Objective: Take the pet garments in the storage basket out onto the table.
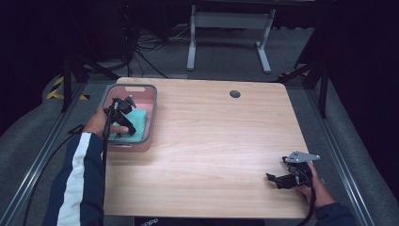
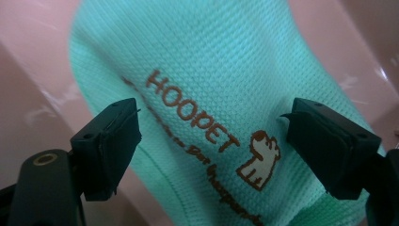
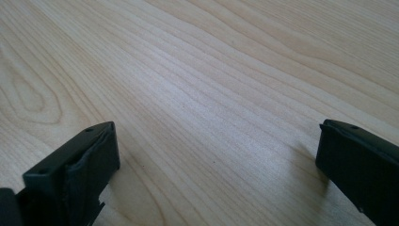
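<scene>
Step in hand: reaching for the mint cloth inside the pink bin, at the counter's 10 o'clock. Left gripper fingers spread above it, gripping nothing. Next: descend, pinch fabric clear of bin walls. Right gripper open, idle at 4 o'clock; mid-counter offers free room.

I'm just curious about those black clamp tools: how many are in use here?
2. The left gripper hangs over the mint-green cloth inside the pink bin at the table's left. The right gripper rests near the table's right front edge.
</scene>
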Demonstrator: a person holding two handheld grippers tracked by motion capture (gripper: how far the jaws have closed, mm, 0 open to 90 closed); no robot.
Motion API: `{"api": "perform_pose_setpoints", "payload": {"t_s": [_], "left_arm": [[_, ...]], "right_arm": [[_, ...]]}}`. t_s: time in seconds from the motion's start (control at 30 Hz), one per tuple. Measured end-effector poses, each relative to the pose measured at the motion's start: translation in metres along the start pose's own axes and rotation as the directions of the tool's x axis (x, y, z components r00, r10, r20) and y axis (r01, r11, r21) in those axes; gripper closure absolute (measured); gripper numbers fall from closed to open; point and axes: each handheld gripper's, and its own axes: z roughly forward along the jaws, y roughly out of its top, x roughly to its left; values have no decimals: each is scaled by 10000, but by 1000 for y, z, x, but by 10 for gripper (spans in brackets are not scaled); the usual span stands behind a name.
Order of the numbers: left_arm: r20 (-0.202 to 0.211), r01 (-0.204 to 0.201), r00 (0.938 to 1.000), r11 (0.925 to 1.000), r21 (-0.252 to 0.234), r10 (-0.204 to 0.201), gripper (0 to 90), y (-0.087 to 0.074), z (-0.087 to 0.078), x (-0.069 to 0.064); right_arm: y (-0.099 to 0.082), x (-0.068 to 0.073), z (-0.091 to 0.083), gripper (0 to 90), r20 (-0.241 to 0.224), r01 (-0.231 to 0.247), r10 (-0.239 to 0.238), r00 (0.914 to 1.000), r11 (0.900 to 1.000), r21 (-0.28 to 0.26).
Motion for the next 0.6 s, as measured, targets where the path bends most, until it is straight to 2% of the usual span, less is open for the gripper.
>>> {"api": "perform_pose_setpoints", "payload": {"t_s": [0.03, 0.07, 0.13, 0.17, 0.2, 0.23, 0.27, 0.3, 0.37, 0.4, 0.43, 0.47, 0.53, 0.6], "left_arm": [[0, 0, 10000, 10000, 0, 0, 186, 0, 0, 0], [119, 77, 9999, 9994, 345, -81, 203, 1, 5, 0], [304, -71, 9995, 9974, 723, 49, 235, 4, 7, -1], [304, -71, 9995, 9974, 723, 49, 277, 4, 7, -1], [630, -6, 9980, 9972, 750, -41, 308, 4, 7, 1], [630, -6, 9980, 9972, 750, -41, 328, 4, 7, 1], [831, 10, 9965, 9973, 732, -71, 382, 3, 7, 2], [1201, 3, 9927, 9982, 598, -75, 439, 1, 6, 3], [1357, -48, 9907, 9987, 500, -21, 545, 0, 4, 3], [1357, -48, 9907, 9987, 500, -21, 602, 0, 4, 3], [1369, -236, 9904, 9986, 463, 171, 602, 0, 4, 3], [1339, -154, 9910, 9985, 518, 84, 637, 0, 3, 1], [944, -346, 9951, 9983, 460, 302, 705, 0, 0, -1], [763, -379, 9965, 9988, 305, 354, 727, -1, -4, -3]], "right_arm": [[0, 0, 0, 3, -1, 12, -12, 10000, 10000, 4], [0, 0, 0, 4, -2, 14, -14, 10000, 10000, 3], [0, 0, 0, 3, 1, 7, -7, 10000, 10000, 8], [0, 0, 0, 3, 0, 13, -13, 10000, 10000, 4], [0, 0, 0, 4, 1, 12, -12, 10000, 10000, 6], [0, 0, 0, 4, 1, 12, -12, 10000, 10000, 6], [0, 0, 0, 3, 1, 13, -13, 10000, 10000, 4], [0, 0, 0, 4, 2, 14, -14, 10000, 10000, 6], [0, 0, 0, 3, 1, 13, -13, 10000, 10000, 4], [0, 0, 0, 4, 0, 15, -15, 10000, 10000, 6], [0, 0, 0, 4, 0, 15, -15, 10000, 10000, 6], [0, 0, 0, 4, 1, 16, -16, 10000, 10000, 3], [0, 0, 0, 4, 3, 15, -15, 10000, 10000, 6], [0, 0, 0, 4, 6, 14, -14, 10000, 10000, 3]]}}
